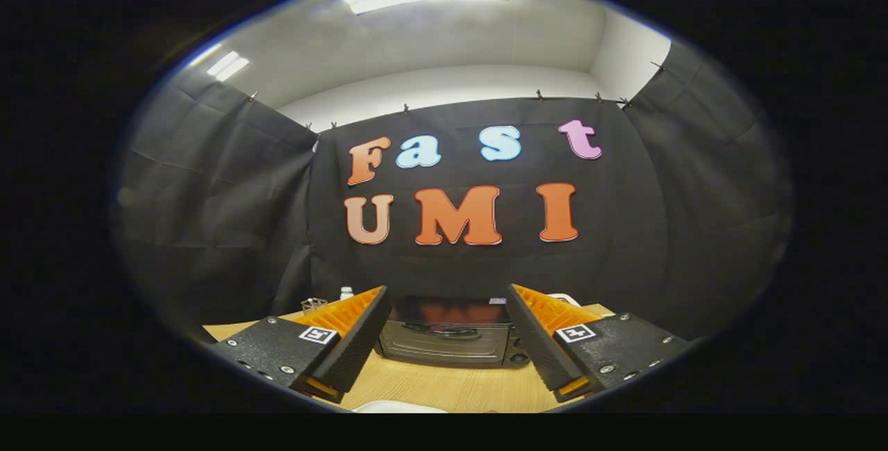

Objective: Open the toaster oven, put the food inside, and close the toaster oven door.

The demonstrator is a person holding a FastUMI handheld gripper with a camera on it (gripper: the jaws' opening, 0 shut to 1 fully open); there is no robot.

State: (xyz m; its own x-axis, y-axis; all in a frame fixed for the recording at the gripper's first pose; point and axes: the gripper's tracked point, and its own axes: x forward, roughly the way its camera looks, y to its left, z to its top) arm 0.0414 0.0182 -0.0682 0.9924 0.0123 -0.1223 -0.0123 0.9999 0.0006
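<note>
Tongs (pixel 444 340) wide open and empty, toaster oven (pixel 447 336) beyond them, long axis crosswise, closed door toward them.

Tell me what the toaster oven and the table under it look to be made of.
Toaster oven: dark metal body by its dull sheen, with a glossy, probably glass, door that throws back reflections; it sits shut beyond the open fingers of the gripper. Table: pale wood or wood-look laminate, with fine straight grain lines and a matte finish; which of the two cannot be told.

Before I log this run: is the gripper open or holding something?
Gripper: open, holding nothing; the toaster oven sits beyond its fingers on the table.
</note>
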